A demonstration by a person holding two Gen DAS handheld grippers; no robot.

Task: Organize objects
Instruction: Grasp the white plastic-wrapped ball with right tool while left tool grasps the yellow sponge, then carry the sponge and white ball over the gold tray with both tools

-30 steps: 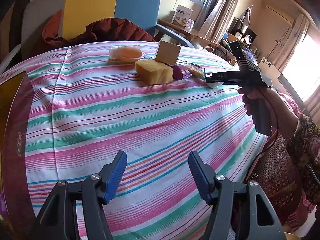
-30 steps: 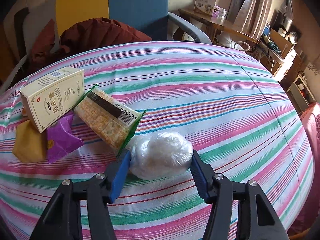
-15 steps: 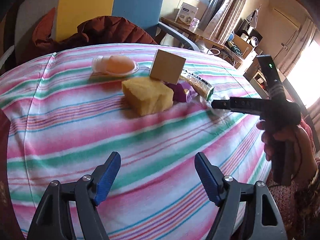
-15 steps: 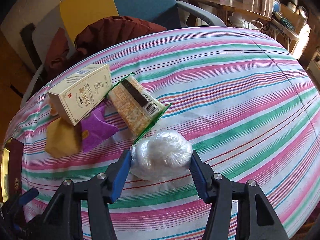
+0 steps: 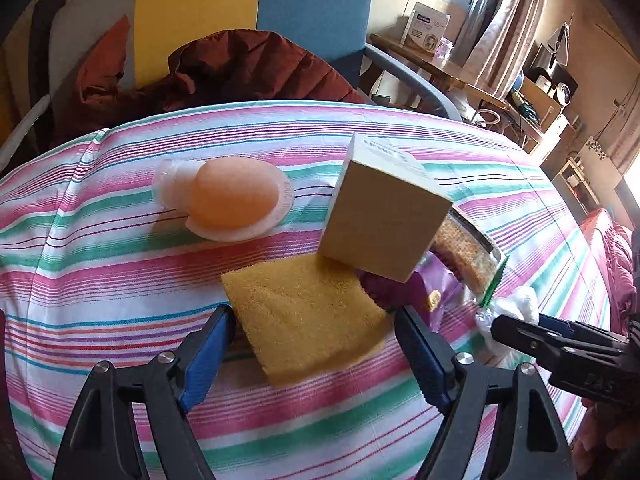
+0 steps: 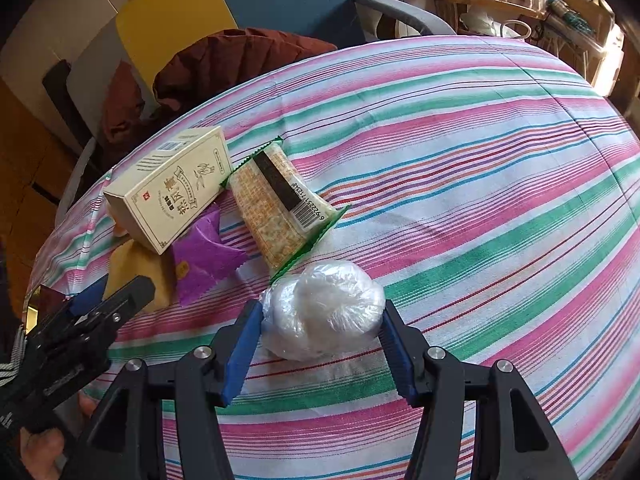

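Note:
On the striped tablecloth (image 5: 120,280) lies a yellow sponge (image 5: 304,316), also seen in the right wrist view (image 6: 136,268). My left gripper (image 5: 316,356) (image 6: 112,296) straddles the sponge; its jaws are opening and the blue pads stand just off the sponge's sides. My right gripper (image 6: 320,344) (image 5: 532,330) is shut on a white plastic-wrapped bundle (image 6: 324,312) (image 5: 516,304) resting on the cloth. A beige box (image 5: 380,220) (image 6: 172,188) leans over the sponge's far edge. Beside it lie a purple sachet (image 6: 204,256) and a cracker packet (image 6: 276,208).
An orange egg-shaped item in a clear blister (image 5: 232,200) lies behind the sponge to the left. A blue and yellow chair (image 5: 256,12) with a maroon jacket (image 5: 240,68) stands at the table's far edge. A cluttered desk (image 5: 440,64) is at the back right.
My left gripper travelled across the table to the sponge while its jaws widened, and now flanks it. My right gripper stayed shut on the white bundle and tilted a little.

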